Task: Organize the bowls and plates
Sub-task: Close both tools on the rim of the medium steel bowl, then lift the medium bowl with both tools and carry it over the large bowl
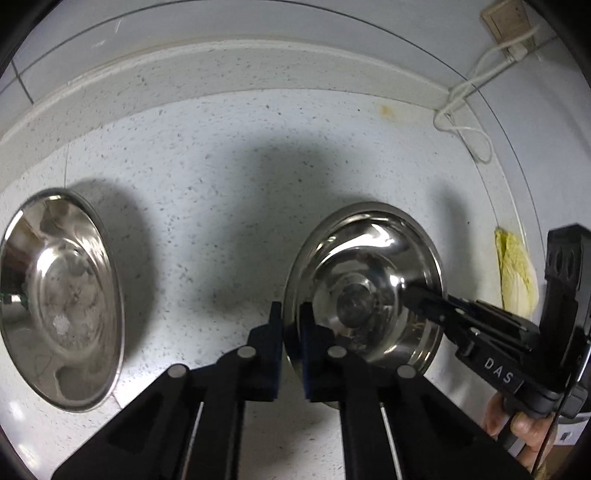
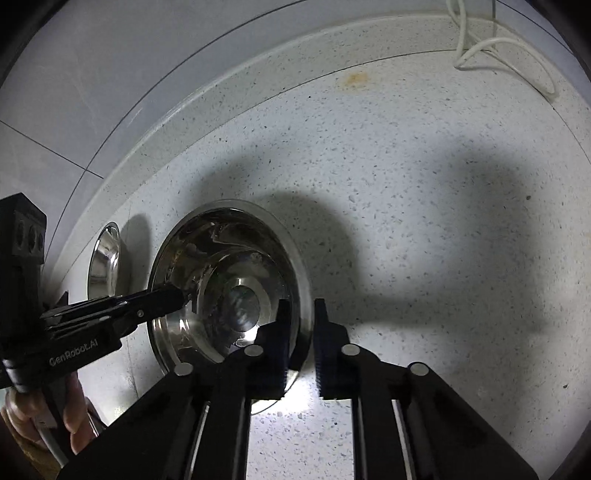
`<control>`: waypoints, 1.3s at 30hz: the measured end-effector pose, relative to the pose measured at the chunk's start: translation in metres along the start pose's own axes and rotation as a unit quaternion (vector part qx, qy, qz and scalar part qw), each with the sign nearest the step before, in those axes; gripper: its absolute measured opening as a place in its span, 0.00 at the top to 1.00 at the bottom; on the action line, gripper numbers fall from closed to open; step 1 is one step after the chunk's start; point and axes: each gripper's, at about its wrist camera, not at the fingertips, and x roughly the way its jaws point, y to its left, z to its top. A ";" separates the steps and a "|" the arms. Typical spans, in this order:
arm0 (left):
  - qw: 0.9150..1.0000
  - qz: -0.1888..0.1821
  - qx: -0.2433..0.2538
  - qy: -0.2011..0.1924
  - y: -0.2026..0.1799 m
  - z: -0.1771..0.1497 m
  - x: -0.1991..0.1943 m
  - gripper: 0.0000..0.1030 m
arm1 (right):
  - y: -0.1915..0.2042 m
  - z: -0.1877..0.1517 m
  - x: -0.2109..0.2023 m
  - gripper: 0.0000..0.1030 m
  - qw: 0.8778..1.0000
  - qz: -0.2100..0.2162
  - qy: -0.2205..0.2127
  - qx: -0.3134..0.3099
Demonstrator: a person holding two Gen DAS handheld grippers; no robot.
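Note:
A steel bowl [image 1: 369,280] sits on the speckled white counter [image 1: 221,184]. My left gripper [image 1: 291,325] is shut on the bowl's left rim, one finger outside, one inside. My right gripper [image 2: 301,332] is shut on the bowl's right rim [image 2: 303,288]; it shows in the left wrist view [image 1: 417,295] reaching in from the right. The left gripper shows in the right wrist view [image 2: 177,295] at the bowl's [image 2: 229,288] left side. A second steel plate [image 1: 62,295] lies to the left, also in the right wrist view [image 2: 103,258].
A raised counter ledge [image 1: 221,74] and tiled wall run behind. A white cable [image 1: 465,99] hangs from a wall socket [image 1: 506,18] at the back right. A yellow-green cabbage piece [image 1: 517,273] lies right of the bowl.

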 end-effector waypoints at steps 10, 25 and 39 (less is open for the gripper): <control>0.999 0.004 0.008 -0.051 0.009 -0.003 -0.080 0.92 | 0.050 0.010 -0.056 0.92 0.998 0.018 -0.047 -0.023; 0.994 -0.031 -0.008 -0.101 0.030 -0.128 -0.241 0.92 | 0.161 -0.092 -0.179 0.92 0.989 0.045 -0.094 -0.106; 0.996 -0.080 -0.029 -0.026 0.059 -0.297 -0.187 0.92 | 0.137 -0.241 -0.129 0.92 0.993 0.056 0.000 -0.107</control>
